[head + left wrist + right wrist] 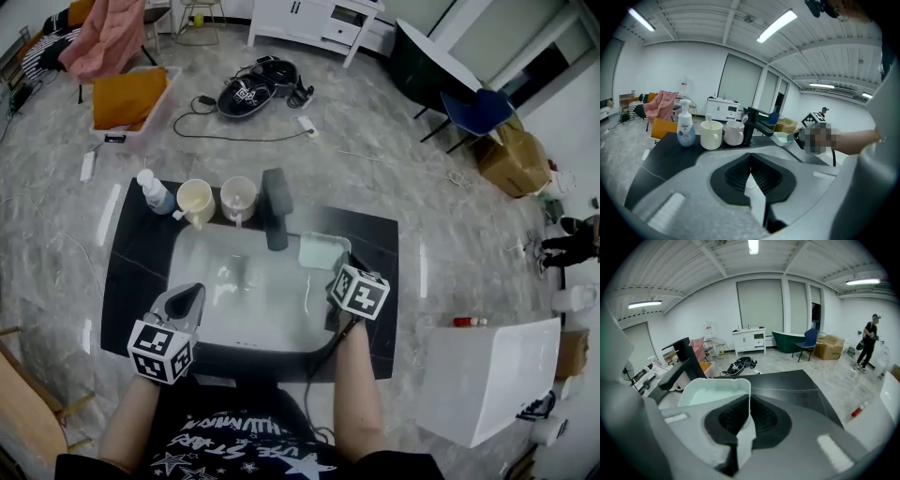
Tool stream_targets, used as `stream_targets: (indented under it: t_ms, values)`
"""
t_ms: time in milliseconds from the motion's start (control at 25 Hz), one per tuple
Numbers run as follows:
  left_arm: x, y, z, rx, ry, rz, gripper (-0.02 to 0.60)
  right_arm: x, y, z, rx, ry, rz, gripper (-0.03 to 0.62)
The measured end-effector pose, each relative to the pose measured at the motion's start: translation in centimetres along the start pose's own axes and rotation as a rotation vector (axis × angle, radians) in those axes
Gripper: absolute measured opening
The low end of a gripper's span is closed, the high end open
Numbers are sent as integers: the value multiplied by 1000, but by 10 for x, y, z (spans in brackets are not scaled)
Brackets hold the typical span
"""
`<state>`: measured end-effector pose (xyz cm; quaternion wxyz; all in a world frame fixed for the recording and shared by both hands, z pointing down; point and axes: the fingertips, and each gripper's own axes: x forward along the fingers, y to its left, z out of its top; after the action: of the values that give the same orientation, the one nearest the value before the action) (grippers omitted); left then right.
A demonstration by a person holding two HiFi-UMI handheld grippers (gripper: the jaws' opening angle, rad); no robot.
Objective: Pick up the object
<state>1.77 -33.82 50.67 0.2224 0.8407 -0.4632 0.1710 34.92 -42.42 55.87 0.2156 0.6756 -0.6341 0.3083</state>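
At the sink [234, 330], the right claw [749, 416] grips the pale-green, round-cornered tray [712, 392], left claw [750, 176] closed.

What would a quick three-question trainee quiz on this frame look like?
1. True or false: the right tongs are shut on the wall of the pale tray.
2. In the head view, what stands just left of the cream cup and the white cup? A a kettle; B the soap bottle; C a plant.
3. What do the left tongs hold?
Key: 1 true; 2 B; 3 nothing, they are shut and empty.
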Motion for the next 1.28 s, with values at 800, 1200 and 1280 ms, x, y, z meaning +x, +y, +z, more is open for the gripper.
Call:
stream_targets:
  t_ms: [800, 1200, 1280]
  values:
    - [-72, 47, -20, 111, -19, -303, 9, -163, 71, -79, 235, -193, -205, 11]
    - [-127, 61, -58, 182, 24, -412, 9, -231, 138, -160, 322, -215, -227, 11]
    - [-135, 56, -64, 184, 34, -433, 9, -244, 148, -175, 345, -210, -227, 11]
